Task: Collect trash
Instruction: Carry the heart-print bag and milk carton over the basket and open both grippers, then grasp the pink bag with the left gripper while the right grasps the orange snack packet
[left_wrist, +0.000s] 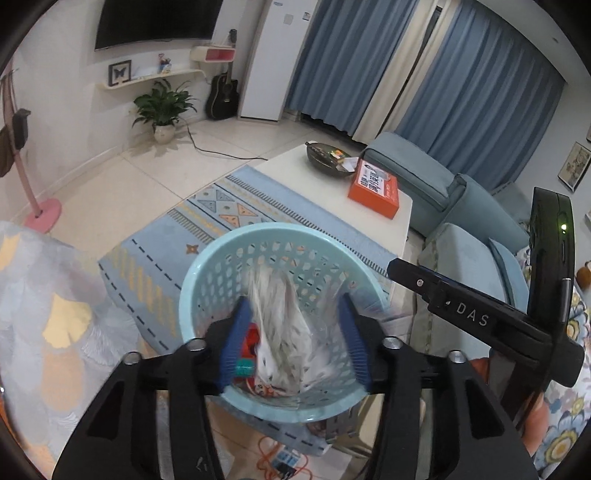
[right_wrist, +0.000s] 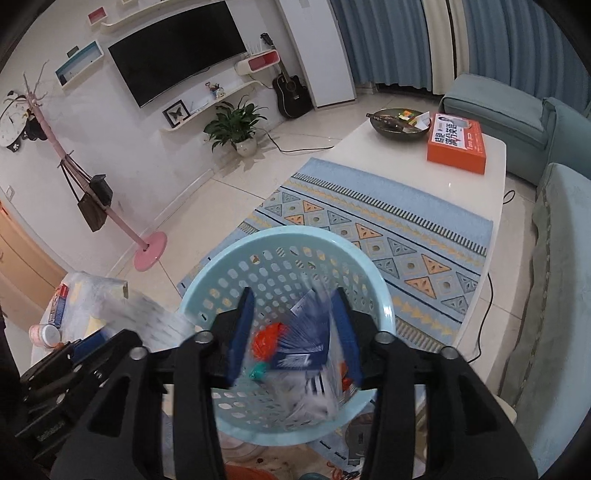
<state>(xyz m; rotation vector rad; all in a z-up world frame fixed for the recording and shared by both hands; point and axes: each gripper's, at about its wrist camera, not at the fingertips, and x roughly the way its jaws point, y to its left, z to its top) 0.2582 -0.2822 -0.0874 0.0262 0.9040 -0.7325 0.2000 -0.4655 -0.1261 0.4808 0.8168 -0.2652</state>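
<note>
Your left gripper (left_wrist: 295, 332) stands apart over the pale-blue perforated plastic basket (left_wrist: 207, 273), blurred white patterned paper (left_wrist: 280, 325) between its pads, untouched; your right gripper (right_wrist: 295, 332) likewise parted, a blurred blue-and-white wrapper (right_wrist: 306, 339) dropping inside.

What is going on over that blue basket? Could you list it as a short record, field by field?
place: living room, patterned rug
basket: light blue basket with holes, standing below both grippers
left gripper: open, a blurred white wrapper between its blue fingers, over the basket
right gripper: open, a blurred blue-and-white packet between its fingers, over the basket
already in basket: orange and teal scraps
table: dark bowl, orange box
</note>
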